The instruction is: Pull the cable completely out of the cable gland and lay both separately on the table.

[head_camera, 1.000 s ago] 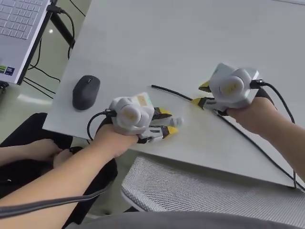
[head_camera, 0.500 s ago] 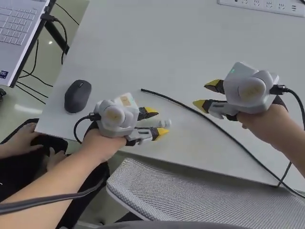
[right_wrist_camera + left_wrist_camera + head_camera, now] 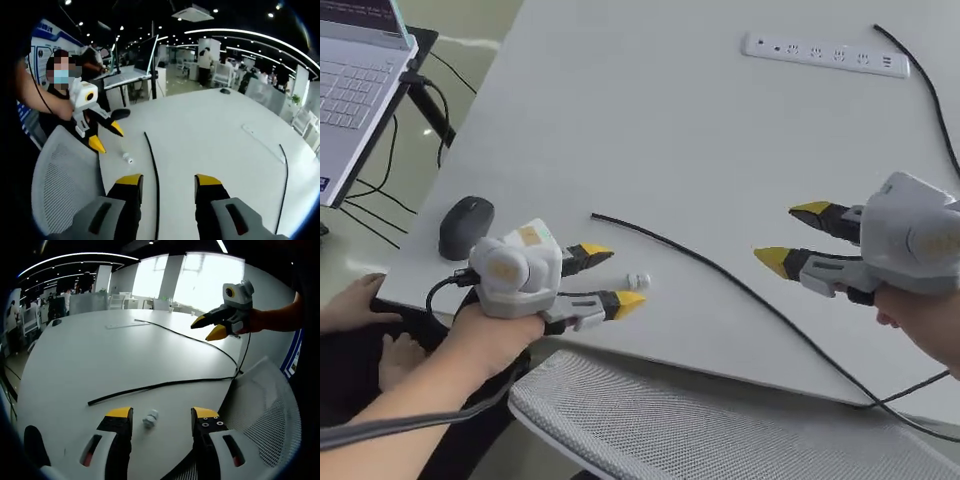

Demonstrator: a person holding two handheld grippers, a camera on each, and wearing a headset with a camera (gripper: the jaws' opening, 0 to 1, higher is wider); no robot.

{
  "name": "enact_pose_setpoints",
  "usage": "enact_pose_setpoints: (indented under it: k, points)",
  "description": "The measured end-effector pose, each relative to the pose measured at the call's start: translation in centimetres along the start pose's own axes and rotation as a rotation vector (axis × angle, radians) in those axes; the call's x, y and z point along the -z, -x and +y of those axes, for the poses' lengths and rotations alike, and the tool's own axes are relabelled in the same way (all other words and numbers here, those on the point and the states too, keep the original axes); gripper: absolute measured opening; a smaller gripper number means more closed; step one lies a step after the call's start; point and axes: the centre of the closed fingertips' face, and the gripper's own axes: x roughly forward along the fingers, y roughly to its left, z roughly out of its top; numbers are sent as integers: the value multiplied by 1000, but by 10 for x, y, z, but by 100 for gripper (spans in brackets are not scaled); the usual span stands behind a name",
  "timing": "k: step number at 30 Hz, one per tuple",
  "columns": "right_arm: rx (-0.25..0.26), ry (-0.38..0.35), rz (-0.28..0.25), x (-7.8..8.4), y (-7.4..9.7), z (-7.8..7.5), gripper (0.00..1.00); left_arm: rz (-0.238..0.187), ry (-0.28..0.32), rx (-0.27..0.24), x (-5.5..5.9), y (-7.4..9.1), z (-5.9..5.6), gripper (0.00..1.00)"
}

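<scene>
The small white cable gland (image 3: 637,281) lies on the white table (image 3: 650,120), apart from the black cable (image 3: 720,275). My left gripper (image 3: 605,275) is open, its yellow tips on either side of the gland (image 3: 150,418) and just short of it, holding nothing. The cable (image 3: 160,386) runs loose across the table from its free end toward the near edge. My right gripper (image 3: 795,236) is open and empty, raised above the table to the right of the cable (image 3: 152,170). The gland (image 3: 128,159) and the left gripper (image 3: 107,135) appear in the right gripper view.
A dark mouse (image 3: 465,226) sits near the table's left edge, a laptop (image 3: 350,80) beyond it. A white power strip (image 3: 825,55) lies at the back with another black cable (image 3: 920,85). A mesh chair back (image 3: 700,430) is at the near edge.
The left gripper has let go of the gland, which now lies on the table between its tips. The right gripper has drawn back to the right, away from the cable.
</scene>
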Motion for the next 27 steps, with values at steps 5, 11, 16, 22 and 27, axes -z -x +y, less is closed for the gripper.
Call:
enact_pose_setpoints:
  k: [5, 11, 16, 22, 27]
  points:
    - [12, -24, -16, 13, 24, 0, 40, -35, 25, -13, -12, 9, -7, 52]
    - [21, -59, -49, 23, 43, 2, 43, -53, 25, -30, -20, 15, -18, 53]
    - [31, -113, -85, 34, 59, 8, 46, -70, 23, -24, -27, 18, -27, 57]
    - [39, -166, -100, 54, 71, 13, 51, -70, 18, -5, -29, 23, -38, 63]
    - [39, -207, -103, 64, 78, 20, 56, -66, 31, 6, -28, 26, -43, 67]
